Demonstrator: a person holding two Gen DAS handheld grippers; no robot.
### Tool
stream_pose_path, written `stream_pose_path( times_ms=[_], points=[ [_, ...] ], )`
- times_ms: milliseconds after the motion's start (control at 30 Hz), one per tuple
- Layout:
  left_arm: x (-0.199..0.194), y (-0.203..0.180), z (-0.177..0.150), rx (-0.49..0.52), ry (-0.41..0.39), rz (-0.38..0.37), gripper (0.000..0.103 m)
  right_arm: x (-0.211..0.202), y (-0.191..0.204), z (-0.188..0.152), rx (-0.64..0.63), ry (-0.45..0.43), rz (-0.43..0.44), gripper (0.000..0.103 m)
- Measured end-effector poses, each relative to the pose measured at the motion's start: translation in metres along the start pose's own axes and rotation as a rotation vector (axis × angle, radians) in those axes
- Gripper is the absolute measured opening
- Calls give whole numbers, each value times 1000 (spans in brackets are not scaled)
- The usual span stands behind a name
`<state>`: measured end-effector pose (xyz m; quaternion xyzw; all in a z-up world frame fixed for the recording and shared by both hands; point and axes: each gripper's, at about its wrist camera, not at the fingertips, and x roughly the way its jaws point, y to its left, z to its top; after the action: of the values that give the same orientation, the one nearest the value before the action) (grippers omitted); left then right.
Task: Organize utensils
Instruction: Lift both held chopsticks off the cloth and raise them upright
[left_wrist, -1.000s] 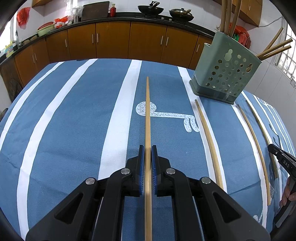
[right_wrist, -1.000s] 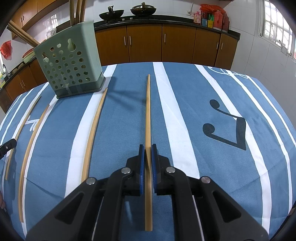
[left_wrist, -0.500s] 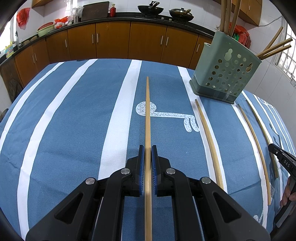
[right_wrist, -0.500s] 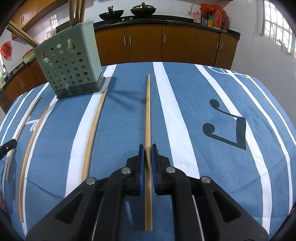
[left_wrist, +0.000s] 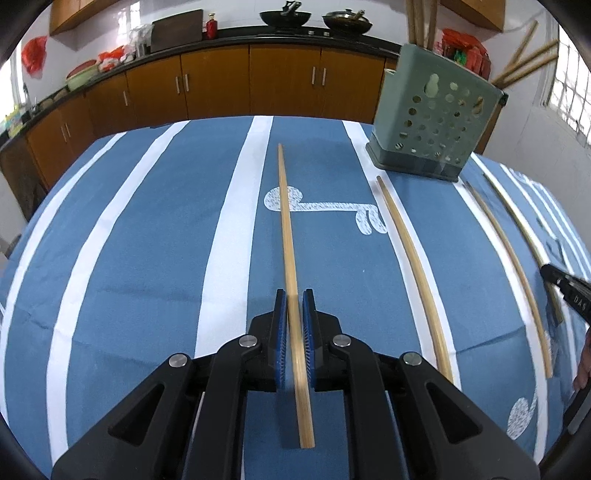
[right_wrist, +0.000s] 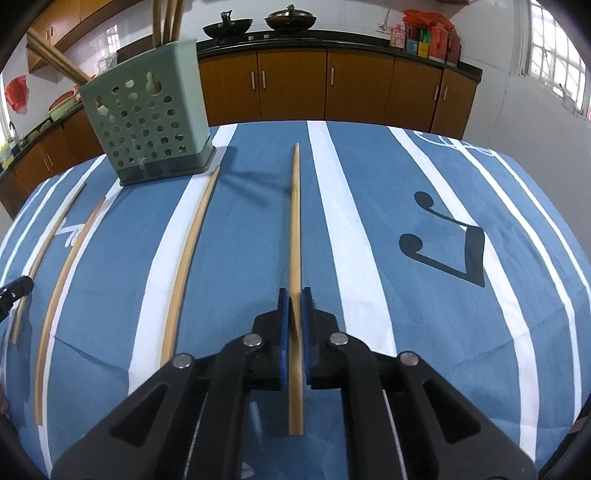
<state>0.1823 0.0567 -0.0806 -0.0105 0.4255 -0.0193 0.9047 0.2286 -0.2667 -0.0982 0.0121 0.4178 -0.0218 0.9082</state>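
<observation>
Blue striped table (left_wrist: 129, 258): I had both tongs (left_wrist: 294, 314) (right_wrist: 294, 310) pinched shut on chopsticks (left_wrist: 286, 221) (right_wrist: 294, 221), ready for the green holder (left_wrist: 436, 118).

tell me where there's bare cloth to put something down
Free: cloth left of the left gripper and its chopstick; cloth around the music note, right of the right gripper. Crowded between the grippers: two loose chopsticks in front of the holder.

Left chopstick (left_wrist: 291, 280): lifted, tilted left within left gripper (left_wrist: 294, 321). Right chopstick (right_wrist: 295, 258): raised slightly. Holder (left_wrist: 436, 114): shown blurred, shifted in view.
</observation>
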Motion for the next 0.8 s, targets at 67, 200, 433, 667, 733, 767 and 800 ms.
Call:
stream_pose_path(
  times_ms=[67,200,433,667,733,767,800],
  points=[
    [-1,-1,0,15,8,6,8,-3,0,1,0,0,3,8],
    [-11,5,2,-10,6,-18,7,-23,-5,6,16,-62,15,8],
    [-48,11,17,-22,-86,-42,7,-64,-17,23,48,-168,23,8],
    [-76,13,31,-28,-163,-50,7,-85,-23,29,67,-219,31,8],
    [-84,13,36,-36,-188,-58,7,-94,-25,32,78,-249,36,8],
    [-88,14,38,-41,-202,-62,7,-98,-26,34,84,-264,40,8],
    [-93,14,40,-44,-216,-65,7,-102,-26,34,88,-279,42,8]
  ],
)
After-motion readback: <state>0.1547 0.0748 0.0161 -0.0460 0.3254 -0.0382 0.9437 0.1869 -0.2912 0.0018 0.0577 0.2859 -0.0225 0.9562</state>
